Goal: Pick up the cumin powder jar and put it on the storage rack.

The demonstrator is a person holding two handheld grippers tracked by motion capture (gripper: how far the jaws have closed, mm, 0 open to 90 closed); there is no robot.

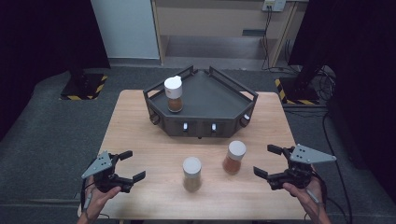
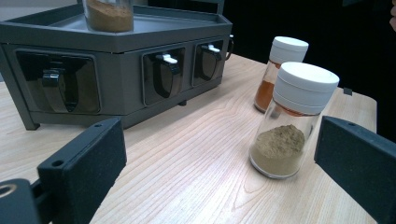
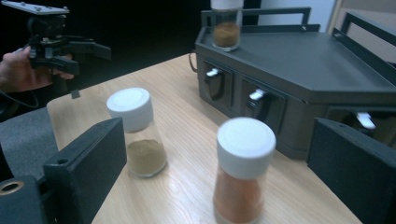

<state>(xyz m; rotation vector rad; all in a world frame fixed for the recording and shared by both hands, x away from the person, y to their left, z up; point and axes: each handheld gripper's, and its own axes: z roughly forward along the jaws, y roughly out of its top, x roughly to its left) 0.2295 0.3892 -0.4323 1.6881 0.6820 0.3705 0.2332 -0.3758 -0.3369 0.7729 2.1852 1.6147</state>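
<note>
So on the far left the left gripper (image 1: 125, 169) sits low over the near edge of the wooden bench (image 1: 140, 140), held in the person's left hand (image 1: 95, 198), jaws spread wide with nothing between them. Back toward the far side there's a dark grey angular rack (image 1: 219, 100) with small handles along its front, and a jar of brown spice (image 1: 173, 94) stands upright on its left part. In front of the rack, out on the open bench, a jar of tan powder (image 1: 192, 174) stands near the middle, with a jar of orange powder (image 1: 234, 157) just to its right, close together but apart. All three have white caps; no readable labels. Far right, the right gripper (image 1: 270, 161), in the right hand (image 1: 306, 193), has its jaws wide apart and empty too, pointing inward at the jars.
</note>
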